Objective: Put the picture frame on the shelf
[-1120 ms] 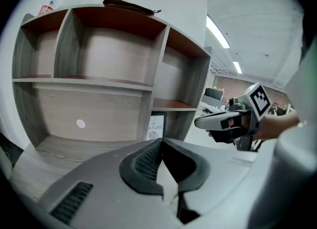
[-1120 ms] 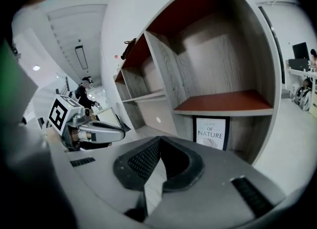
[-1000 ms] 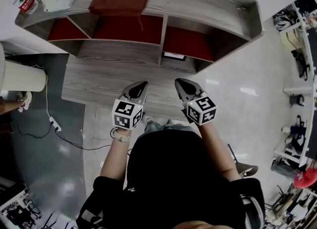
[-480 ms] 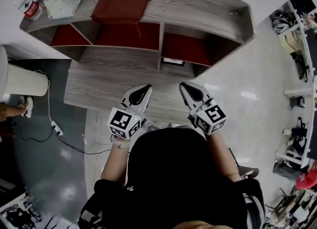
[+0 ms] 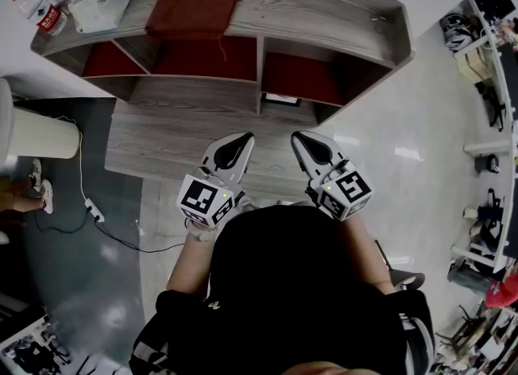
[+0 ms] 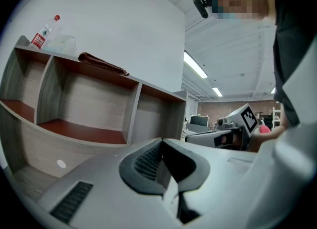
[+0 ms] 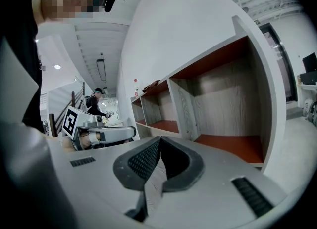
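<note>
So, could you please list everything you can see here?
shelf: one, grey wood with red compartment floors, against the wall
cloth: one, dark red, on the shelf top
bottle: one, clear with a red label, left end of the shelf top
packet: one, white, beside the bottle
flat thing: one, dark-rimmed, below the right compartment; possibly the frame, too small to tell
cylinder: one, white, left of the shelf
power strip: one, white, on the floor at left
racks: white, cluttered, far right
left gripper: grey, shut, empty, before the shelf
right gripper: grey, shut, empty, beside the left
</note>
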The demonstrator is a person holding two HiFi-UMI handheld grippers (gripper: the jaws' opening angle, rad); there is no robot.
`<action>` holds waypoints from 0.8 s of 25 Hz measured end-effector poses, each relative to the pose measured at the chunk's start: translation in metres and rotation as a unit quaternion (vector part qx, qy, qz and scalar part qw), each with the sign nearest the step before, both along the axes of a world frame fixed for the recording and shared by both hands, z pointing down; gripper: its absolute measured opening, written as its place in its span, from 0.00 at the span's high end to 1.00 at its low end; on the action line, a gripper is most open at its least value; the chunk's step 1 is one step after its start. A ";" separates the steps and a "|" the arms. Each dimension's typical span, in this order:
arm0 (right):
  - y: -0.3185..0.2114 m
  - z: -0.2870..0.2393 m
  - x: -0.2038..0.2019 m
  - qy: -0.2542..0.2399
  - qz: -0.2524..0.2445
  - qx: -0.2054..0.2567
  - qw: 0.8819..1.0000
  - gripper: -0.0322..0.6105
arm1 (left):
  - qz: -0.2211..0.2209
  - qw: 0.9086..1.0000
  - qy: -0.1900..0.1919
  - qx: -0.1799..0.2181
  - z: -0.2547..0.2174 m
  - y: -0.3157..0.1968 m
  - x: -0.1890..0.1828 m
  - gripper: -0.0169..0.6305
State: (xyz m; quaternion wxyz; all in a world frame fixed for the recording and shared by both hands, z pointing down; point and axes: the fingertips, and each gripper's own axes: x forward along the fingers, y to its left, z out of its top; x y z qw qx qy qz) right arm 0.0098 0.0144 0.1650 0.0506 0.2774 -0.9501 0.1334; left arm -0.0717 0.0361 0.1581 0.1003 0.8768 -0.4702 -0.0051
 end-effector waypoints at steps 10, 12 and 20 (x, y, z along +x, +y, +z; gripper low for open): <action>0.001 0.003 0.003 0.003 0.008 0.001 1.000 0.95 | 0.002 1.000 -0.002 -0.002 0.000 0.003 0.004 0.96; 0.001 0.004 0.005 0.003 0.013 0.000 1.000 0.95 | 0.002 1.000 -0.002 -0.002 0.001 0.004 0.004 0.96; 0.004 0.004 0.015 -0.001 0.028 0.003 1.000 0.95 | 0.004 1.000 -0.002 -0.009 0.004 0.009 0.006 0.96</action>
